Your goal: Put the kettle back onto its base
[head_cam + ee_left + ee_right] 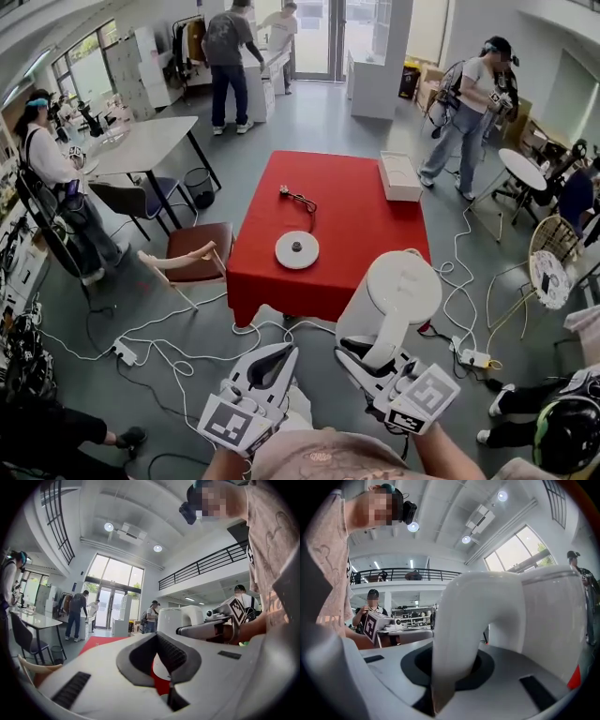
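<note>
The white kettle (398, 291) hangs in the air just off the near right corner of the red table (361, 220). My right gripper (364, 354) is shut on its curved handle (461, 630), and the kettle body (555, 616) fills the right of the right gripper view. The round white base (296, 249) lies flat near the table's front edge, left of the kettle, and nothing touches it. My left gripper (282, 354) is held level beside the right one, with its jaws shut and nothing between them. The kettle (180, 618) also shows in the left gripper view.
A black cord with a plug (298, 199) lies behind the base. A white box (400, 175) sits at the table's far right. A brown chair (197, 253) stands left of the table. Cables and a power strip (473, 358) lie on the floor. Several people stand around.
</note>
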Tool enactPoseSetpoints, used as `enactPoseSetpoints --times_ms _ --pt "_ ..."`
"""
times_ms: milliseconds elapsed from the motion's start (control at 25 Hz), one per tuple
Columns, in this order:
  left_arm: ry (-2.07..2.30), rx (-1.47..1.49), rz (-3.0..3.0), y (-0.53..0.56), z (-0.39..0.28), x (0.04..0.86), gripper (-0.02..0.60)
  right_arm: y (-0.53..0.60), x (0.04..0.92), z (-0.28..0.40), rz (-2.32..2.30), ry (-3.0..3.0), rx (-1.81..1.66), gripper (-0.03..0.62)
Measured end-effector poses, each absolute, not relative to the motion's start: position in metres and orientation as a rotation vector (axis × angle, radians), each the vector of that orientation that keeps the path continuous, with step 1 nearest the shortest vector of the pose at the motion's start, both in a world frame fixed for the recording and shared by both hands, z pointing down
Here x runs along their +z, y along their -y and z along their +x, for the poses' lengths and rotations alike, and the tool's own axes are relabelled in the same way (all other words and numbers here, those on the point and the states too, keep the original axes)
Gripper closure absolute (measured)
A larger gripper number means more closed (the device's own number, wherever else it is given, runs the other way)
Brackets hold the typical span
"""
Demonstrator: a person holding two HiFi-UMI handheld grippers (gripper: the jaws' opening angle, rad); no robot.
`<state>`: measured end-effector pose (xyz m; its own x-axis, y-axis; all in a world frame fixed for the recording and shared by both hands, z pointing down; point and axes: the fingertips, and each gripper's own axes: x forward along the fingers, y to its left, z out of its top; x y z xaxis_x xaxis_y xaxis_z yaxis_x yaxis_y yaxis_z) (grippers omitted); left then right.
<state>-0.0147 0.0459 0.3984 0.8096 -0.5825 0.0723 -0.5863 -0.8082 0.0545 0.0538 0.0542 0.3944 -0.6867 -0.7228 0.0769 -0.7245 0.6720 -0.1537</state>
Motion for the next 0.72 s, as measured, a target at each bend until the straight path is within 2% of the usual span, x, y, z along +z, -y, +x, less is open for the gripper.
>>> enactPoseSetpoints --times_ms 720 --pt "0.713 0.064 3.007 0.127 -0.024 0.389 0.584 0.102 0.381 0.059 1.540 2.779 0.325 0.523"
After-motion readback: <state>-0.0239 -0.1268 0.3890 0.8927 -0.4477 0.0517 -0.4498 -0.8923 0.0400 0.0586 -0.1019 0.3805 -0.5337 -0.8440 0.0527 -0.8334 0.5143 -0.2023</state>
